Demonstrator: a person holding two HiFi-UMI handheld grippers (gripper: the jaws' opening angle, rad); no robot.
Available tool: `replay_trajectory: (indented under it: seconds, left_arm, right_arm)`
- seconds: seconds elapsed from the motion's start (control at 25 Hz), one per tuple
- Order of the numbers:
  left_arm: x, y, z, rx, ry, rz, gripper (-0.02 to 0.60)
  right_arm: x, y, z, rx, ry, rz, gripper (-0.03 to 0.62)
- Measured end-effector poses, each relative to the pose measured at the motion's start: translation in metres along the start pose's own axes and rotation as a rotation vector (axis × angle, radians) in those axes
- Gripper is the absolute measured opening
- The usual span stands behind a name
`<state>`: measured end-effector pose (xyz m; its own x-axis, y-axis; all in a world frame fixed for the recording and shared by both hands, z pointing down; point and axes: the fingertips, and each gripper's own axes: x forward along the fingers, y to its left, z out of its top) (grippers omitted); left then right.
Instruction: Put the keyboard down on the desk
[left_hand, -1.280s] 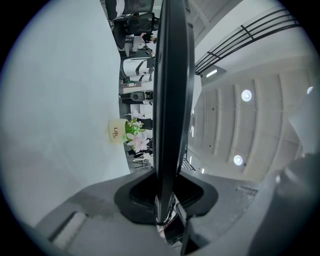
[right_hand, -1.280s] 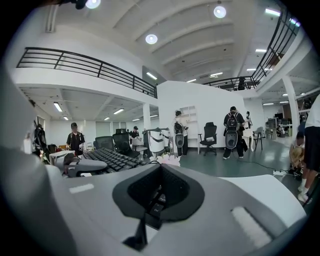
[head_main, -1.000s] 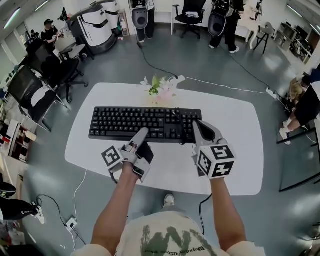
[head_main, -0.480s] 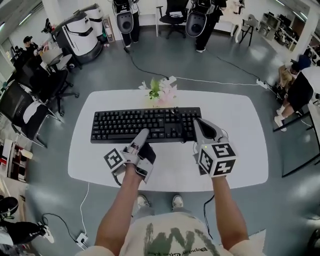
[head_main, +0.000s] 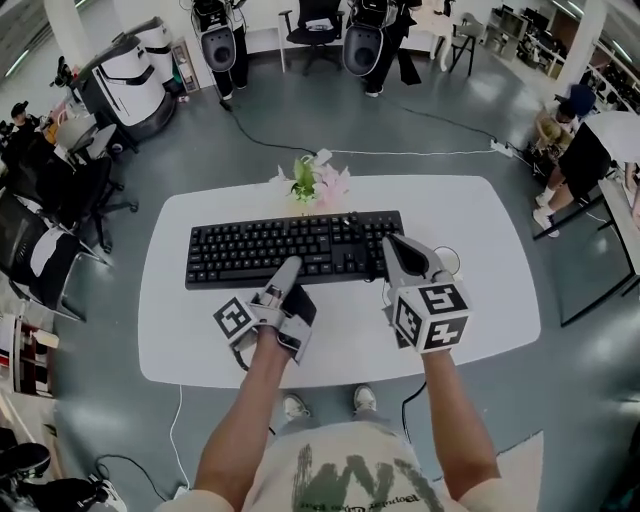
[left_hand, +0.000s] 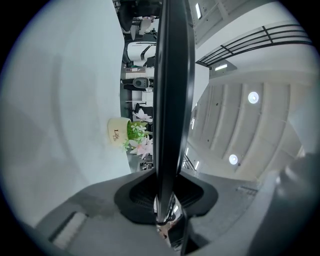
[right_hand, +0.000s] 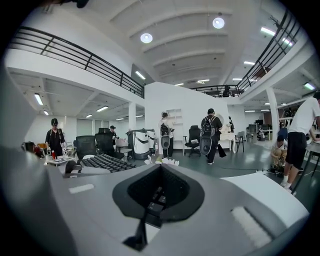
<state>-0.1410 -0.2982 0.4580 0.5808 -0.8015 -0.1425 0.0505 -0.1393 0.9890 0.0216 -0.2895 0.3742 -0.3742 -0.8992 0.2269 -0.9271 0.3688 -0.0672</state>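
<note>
Holding one long black plastic keyboard (head_main: 290, 250) between them: left gripper (head_main: 288, 268) and right gripper (head_main: 395, 248), both grey, smooth moulded shells.

- Keyboard: flat rectangular slab, rows of small matte keys, number block at its right end. It lies level over the far half of a white, glossy, round-cornered oval table (head_main: 480, 250).
- Left gripper: clamped on the keyboard's near long edge, left of the middle. In the left gripper view the keyboard (left_hand: 172, 100) is edge-on, a thin dark glossy bar running up from the jaws, with the dark ribbed pads pressed on both its faces. The white table (left_hand: 65, 100) sits to one side of the bar with a gap between them at the far end, so the board looks raised off the top.
- Right gripper: clamped on the near edge at the number-block end. In the right gripper view its jaws (right_hand: 159, 192) meet over a few square key caps, and the rest of the key rows (right_hand: 105, 161) stretch off to the left.
- Marker cube (head_main: 430, 315): white box with black squares, on the right gripper.
- Small cream round flower pot (head_main: 315, 185), green leaves and pale pink blooms, at the table's far edge just beyond the keyboard; also in the left gripper view (left_hand: 119, 132).
- Grey polished floor (head_main: 300, 110) all round.
</note>
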Motion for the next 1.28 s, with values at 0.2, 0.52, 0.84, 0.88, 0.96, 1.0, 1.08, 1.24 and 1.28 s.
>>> replay_trajectory:
  seconds: [0.2,0.52,0.84,0.88,0.96,1.0,1.08,1.24,1.28]
  left_arm:
    - [0.006,0.019,-0.003,-0.022,0.010,0.016,0.092]
    - [0.012,0.051,-0.011,-0.047,0.018,0.058,0.092]
    - [0.013,0.084,-0.019,-0.080,0.019,0.115,0.092]
    - [0.013,0.088,-0.020,-0.084,0.019,0.123,0.092]
    - [0.012,0.095,-0.021,-0.087,0.019,0.144,0.092]
    - [0.012,0.098,-0.022,-0.089,0.019,0.154,0.092]
    - [0.013,0.103,-0.023,-0.096,0.019,0.164,0.092]
    - [0.015,0.115,-0.024,-0.113,0.013,0.178,0.092]
    - [0.015,0.118,-0.024,-0.116,0.011,0.183,0.092]
  right_arm:
    - [0.002,-0.007,-0.003,0.004,0.015,-0.022,-0.002]
    - [0.007,-0.008,-0.014,0.013,0.038,-0.021,-0.002]
    - [0.007,-0.015,-0.030,0.023,0.070,-0.028,-0.002]
    - [0.008,-0.016,-0.031,0.023,0.074,-0.028,-0.002]
    - [0.008,-0.015,-0.035,0.025,0.083,-0.027,-0.002]
    - [0.009,-0.015,-0.036,0.024,0.088,-0.025,-0.002]
    - [0.010,-0.015,-0.040,0.025,0.096,-0.022,-0.002]
    - [0.011,-0.016,-0.049,0.029,0.110,-0.017,-0.002]
    - [0.011,-0.017,-0.050,0.029,0.115,-0.016,-0.002]
